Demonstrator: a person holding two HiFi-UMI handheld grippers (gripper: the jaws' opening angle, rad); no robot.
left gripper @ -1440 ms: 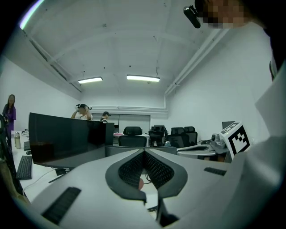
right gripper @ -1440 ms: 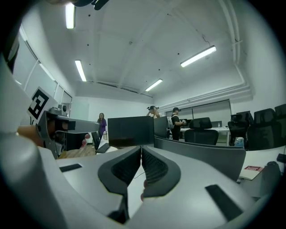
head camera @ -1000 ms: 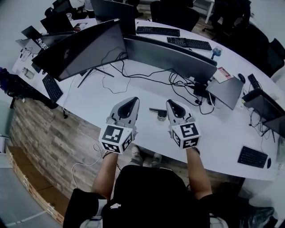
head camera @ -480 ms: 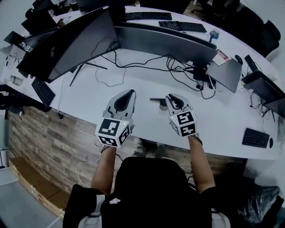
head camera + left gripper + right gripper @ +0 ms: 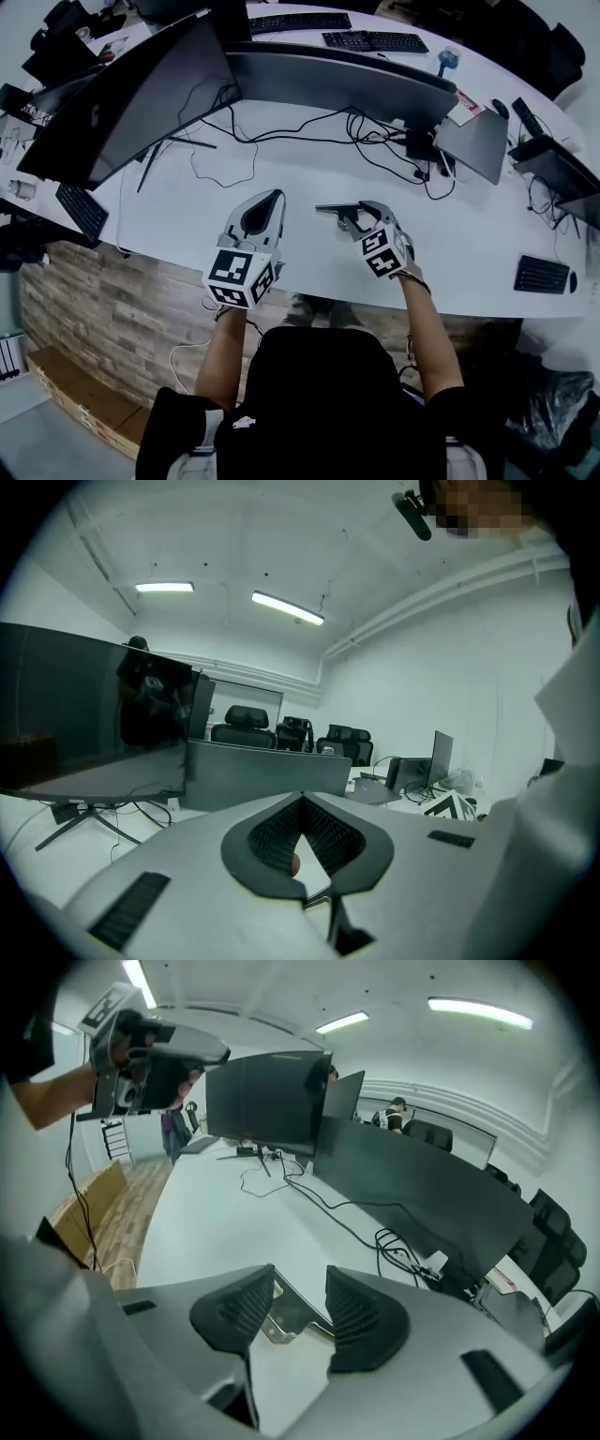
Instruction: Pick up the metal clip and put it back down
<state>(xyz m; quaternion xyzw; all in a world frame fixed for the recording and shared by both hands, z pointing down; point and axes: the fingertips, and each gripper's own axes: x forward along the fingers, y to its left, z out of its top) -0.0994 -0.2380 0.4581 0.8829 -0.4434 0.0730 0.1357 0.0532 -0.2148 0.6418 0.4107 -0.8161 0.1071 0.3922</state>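
A: Right claw (image 5: 300, 1286)? Just been opening, now spread wide around the metal clip (image 5: 281, 1318), seemingly resting on the table (image 5: 169, 202).
B: Lift straight off, brushing neither edge. Left claw (image 5: 302, 797) closed, idle.

White table (image 5: 187, 217), silvery-grey metal clip (image 5: 286, 1321), black monitors (image 5: 141, 103), seemingly brown wood-grain planking (image 5: 94, 291)

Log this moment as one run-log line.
right tongs: just opened, metal clip between them, not gripped | metal clip: lying on table | left tongs: shut

White desk (image 5: 281, 197), monitors (image 5: 131, 103), cables (image 5: 375, 142), metal clip (image 5: 328, 209)
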